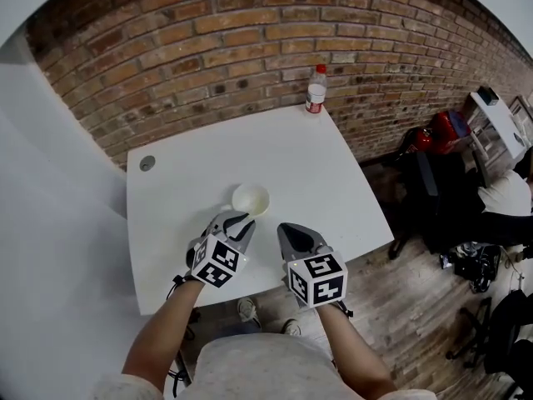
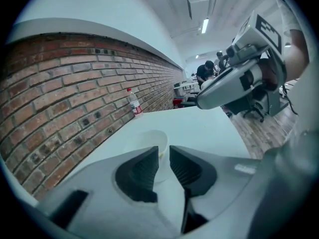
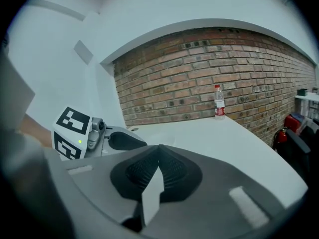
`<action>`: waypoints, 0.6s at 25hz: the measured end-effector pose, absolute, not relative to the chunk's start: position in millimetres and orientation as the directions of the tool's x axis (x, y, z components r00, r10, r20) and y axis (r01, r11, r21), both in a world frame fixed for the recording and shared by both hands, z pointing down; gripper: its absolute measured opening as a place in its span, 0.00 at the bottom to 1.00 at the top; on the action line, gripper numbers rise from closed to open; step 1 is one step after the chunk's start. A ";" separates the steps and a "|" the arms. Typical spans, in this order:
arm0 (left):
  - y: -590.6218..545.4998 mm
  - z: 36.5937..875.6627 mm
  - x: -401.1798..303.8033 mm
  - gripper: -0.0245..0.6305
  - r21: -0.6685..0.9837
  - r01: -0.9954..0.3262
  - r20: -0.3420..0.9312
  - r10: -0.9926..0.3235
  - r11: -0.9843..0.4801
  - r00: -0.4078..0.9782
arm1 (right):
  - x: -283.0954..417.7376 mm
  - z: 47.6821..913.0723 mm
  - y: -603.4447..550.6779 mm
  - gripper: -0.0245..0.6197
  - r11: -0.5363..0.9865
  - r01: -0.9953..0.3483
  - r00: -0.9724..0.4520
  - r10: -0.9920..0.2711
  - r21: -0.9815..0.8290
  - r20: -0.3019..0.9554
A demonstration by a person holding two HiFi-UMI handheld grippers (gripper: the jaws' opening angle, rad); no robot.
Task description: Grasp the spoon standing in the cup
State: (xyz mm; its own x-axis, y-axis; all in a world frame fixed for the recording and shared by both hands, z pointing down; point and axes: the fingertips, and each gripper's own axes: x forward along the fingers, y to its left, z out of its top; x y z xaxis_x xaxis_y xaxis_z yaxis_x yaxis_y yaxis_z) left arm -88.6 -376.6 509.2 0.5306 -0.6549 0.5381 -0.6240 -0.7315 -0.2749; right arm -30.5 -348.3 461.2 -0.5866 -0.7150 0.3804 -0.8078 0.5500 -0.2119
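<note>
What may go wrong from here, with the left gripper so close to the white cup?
The jaws of the left gripper stand only narrowly apart just before the cup; going forward so, a jaw may push or tip it.
The spoon can hardly be made out in any view, so the jaws may close on the cup's rim instead.
The shut right gripper, close beside, may bump the left one.

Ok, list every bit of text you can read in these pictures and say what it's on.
Nothing here can be read.
The bottle has a red and white label, its print too small to read.
The marker cubes on the left gripper and right gripper show black-and-white squares, no letters or numbers.
The cup is plain, with no print.
</note>
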 end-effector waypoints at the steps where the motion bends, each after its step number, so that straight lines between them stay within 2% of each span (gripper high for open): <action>1: -378.3 509.6 -88.1 0.15 -0.278 -0.617 0.542 -0.651 -0.736 0.532 | -30.2 461.1 -350.6 0.05 0.545 -0.811 -0.583 -0.718 -0.214 0.381; 7: -384.4 512.9 -90.7 0.05 -0.290 -0.609 0.544 -0.651 -0.738 0.530 | -29.3 461.8 -360.0 0.05 0.531 -0.821 -0.570 -0.735 -0.212 0.366; 15: -388.0 504.2 -95.5 0.05 -0.251 -0.687 0.520 -0.694 -0.681 0.498 | -24.2 457.9 -360.5 0.05 0.540 -0.813 -0.581 -0.733 -0.217 0.353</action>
